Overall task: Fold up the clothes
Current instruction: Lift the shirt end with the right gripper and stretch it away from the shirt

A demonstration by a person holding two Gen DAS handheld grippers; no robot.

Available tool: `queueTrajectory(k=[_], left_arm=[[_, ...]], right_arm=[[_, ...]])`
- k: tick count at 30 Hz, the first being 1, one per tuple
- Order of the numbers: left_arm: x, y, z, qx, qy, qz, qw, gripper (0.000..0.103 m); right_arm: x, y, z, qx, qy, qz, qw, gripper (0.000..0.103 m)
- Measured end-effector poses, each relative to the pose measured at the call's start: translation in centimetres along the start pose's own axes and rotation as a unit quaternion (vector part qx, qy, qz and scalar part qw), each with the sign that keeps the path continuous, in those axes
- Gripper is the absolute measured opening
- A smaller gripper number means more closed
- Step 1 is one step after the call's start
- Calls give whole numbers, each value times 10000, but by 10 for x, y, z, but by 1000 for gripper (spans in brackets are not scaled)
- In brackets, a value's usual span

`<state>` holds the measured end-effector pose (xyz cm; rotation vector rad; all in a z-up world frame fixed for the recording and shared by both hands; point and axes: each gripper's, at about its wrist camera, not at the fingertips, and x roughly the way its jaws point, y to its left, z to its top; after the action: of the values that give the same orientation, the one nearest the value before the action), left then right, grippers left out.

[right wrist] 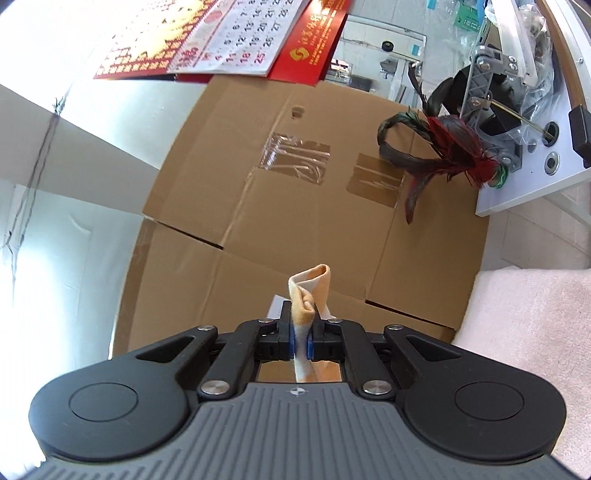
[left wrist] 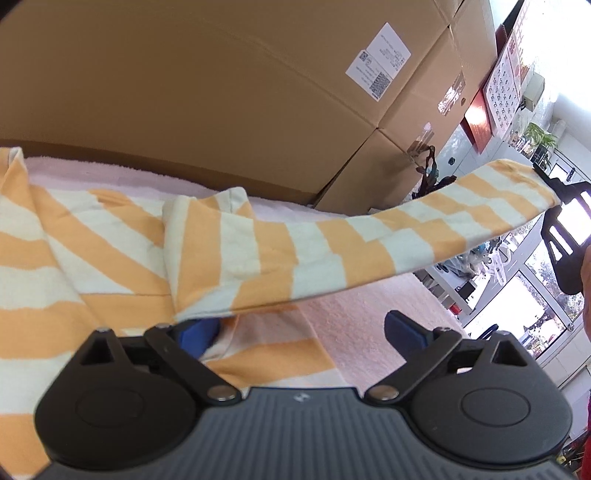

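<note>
Right gripper raised, clamped on striped garment sleeve; left gripper low, spread wide, left pad half hidden under fabric.

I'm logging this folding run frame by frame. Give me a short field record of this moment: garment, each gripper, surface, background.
garment: orange-and-cream striped garment, one long part stretched out and lifted off the surface
left gripper: open, low over the garment, one blue pad partly under a fold
right gripper: shut on the end of the striped part
surface: pink towel under the garment
background: cardboard boxes, wall calendar
</note>
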<state>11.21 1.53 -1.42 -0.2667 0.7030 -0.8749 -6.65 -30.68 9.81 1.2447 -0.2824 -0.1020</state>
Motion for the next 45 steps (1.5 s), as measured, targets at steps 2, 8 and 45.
queueTrajectory(k=[2,8,45], left_arm=[[0,-1,-1,27,11,-31,10000,97],[0,-2,-2,76,39,-81,9999,97],[-77,-29,-7,1401,378,-342,9888,97]], right_arm=[[-4,1,3,20,-63,95,9999,7],[-17,-1,7,180,-112,406,9990,7],[-78,-81,2,332,-30,-753,9966,7]])
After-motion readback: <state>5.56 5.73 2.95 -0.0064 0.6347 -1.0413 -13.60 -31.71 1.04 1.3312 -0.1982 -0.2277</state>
